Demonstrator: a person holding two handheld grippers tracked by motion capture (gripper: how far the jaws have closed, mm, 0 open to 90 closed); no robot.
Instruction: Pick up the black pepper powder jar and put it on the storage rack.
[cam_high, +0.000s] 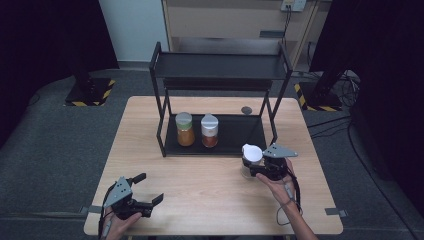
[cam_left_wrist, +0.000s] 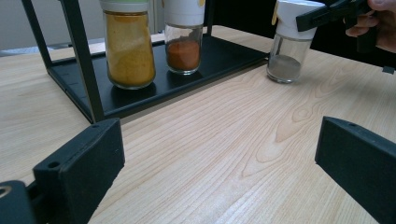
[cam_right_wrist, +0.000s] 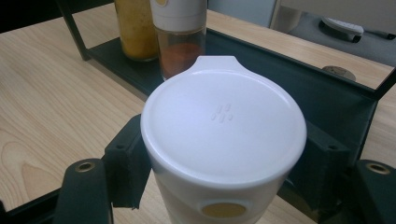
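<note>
Item: spice jar (cam_high: 250, 159), clear glass, white flip-top cap, thin grey powder at the bottom; upright on the surface (cam_high: 210, 195) near its right edge, just in front of the black rack (cam_high: 220, 145).

Grip: right gripper (cam_high: 256, 169) fingers closed on the cap; left gripper (cam_high: 146, 189) fingers open, empty, near the front-left corner.

Handling: lift straight, keep upright, clear the rack's front lip, set beside the red-powder jar (cam_high: 209, 131).
</note>
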